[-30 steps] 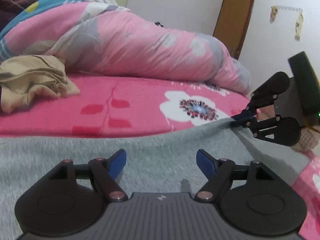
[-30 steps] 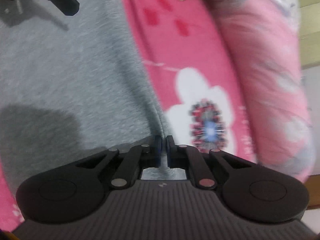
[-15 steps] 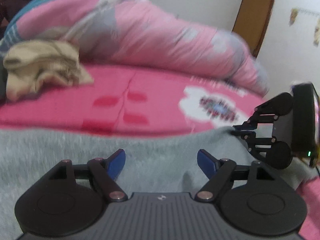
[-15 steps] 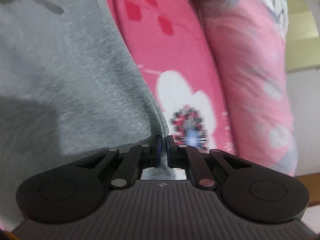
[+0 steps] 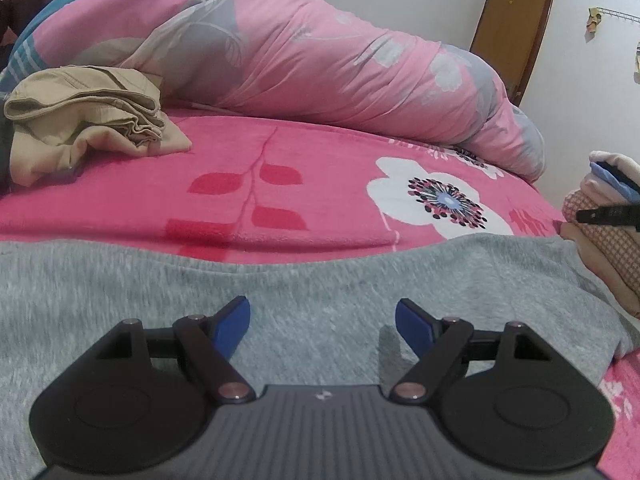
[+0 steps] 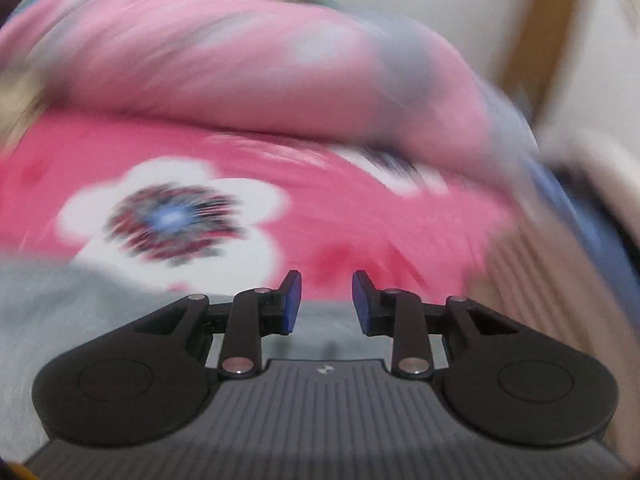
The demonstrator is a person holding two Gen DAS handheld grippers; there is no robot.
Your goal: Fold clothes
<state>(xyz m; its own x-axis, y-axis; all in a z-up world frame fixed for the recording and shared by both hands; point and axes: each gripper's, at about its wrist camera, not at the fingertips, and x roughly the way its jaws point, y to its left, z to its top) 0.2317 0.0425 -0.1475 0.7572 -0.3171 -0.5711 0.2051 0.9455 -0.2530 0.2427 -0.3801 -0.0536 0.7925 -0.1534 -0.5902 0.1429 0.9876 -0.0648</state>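
A: Fabric first, nearest the camera: a grey garment [image 5: 320, 280] lies spread flat across the front of the bed, right under the left gripper [image 5: 322, 326]. Its jaws stand wide apart with nothing between them, the blue pads hanging just over the cloth.

B: And the right gripper [image 6: 326, 304]?

A: Its jaws have just been opening. They stand partly apart, and nothing is between them. The grey cloth shows below and to the left of it, though that whole view is smeared with blur.

B: What does the garment lie on?

A: A bright pink blanket [image 5: 120, 208] with red leaves and a big white flower [image 5: 440, 200]. The garment's far edge runs across the left view in a shallow wave, and its right corner ends near a stack of folded clothes [image 5: 608, 248] at the right edge of that view.

B: Is there bare room past that edge?

A: Yes, a broad strip of pink blanket between the grey edge and a long rolled quilt [image 5: 320, 64], pink with grey flowers, lying along the back. At far left a crumpled tan garment [image 5: 80, 120] sits on the blanket just in front of the quilt.

B: And behind?

A: White walls and a brown door [image 5: 512, 32] at the far right.
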